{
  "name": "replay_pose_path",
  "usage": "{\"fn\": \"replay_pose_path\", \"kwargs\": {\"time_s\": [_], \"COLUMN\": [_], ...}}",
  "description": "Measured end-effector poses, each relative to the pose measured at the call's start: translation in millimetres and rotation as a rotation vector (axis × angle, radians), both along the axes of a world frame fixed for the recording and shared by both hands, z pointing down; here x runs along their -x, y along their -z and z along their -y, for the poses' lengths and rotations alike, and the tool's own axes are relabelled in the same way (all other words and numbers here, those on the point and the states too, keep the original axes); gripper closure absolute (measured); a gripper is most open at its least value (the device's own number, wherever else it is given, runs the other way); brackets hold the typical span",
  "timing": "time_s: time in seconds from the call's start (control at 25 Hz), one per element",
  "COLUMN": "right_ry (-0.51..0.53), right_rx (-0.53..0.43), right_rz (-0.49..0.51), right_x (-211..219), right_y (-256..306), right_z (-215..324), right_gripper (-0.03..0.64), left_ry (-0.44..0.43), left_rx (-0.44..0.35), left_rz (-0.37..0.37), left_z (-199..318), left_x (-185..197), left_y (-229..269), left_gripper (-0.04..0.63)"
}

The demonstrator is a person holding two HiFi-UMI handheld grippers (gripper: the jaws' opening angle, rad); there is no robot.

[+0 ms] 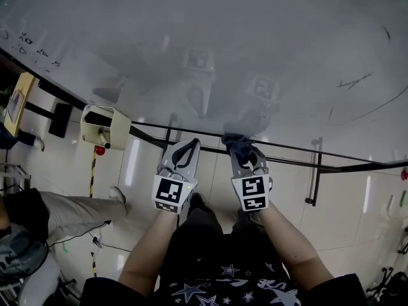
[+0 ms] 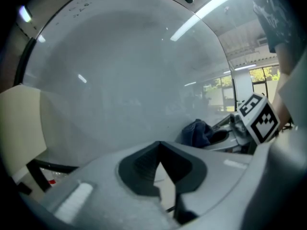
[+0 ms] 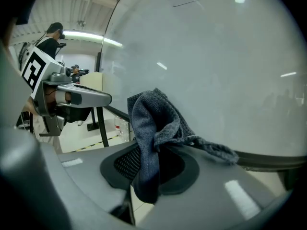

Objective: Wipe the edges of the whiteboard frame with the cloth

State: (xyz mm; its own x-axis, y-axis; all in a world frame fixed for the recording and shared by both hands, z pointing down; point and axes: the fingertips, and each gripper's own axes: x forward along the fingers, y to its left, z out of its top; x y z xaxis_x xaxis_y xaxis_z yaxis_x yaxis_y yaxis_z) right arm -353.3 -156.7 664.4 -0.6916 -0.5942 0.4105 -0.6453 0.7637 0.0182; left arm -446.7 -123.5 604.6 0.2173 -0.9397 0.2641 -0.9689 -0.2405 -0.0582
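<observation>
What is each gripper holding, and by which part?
The right gripper holds the grey cloth, its fingers shut on a bunched fold, with loose ends sticking out above and below. The left gripper holds nothing; its fingers are closed together.

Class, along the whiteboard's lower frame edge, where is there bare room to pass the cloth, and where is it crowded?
Bare: the black frame edge from the right hand-held gripper to the picture's right side, and a short stretch between the beige box and the left hand-held gripper. Crowded: mid-frame, around both and the dark blue-grey cloth.
</observation>
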Motion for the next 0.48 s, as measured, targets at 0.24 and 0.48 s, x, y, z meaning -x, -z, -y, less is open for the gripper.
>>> {"fn": "replay_pose_path", "kwargs": {"time_s": [0.24, 0.48], "right_ry": [-0.087, -0.084], "right_rx": [0.026, 0.029], "right_rz": [0.008, -0.007], "right_x": [38.3, 67.5], "right_y": [-5.2, -3.0], "right_z": [-5.8, -12.5], "right_gripper": [0.537, 0.537], "left_ry": [-0.025, -0.035], "left_rx": [0.011, -0.016], "left_rz": [0.004, -0.032], "left_z": [-11.0, -19.8], "left_x": [49.4, 71.9], "left_y": [-0.7, 3.5], "left_gripper": [0.592, 0.591]}}
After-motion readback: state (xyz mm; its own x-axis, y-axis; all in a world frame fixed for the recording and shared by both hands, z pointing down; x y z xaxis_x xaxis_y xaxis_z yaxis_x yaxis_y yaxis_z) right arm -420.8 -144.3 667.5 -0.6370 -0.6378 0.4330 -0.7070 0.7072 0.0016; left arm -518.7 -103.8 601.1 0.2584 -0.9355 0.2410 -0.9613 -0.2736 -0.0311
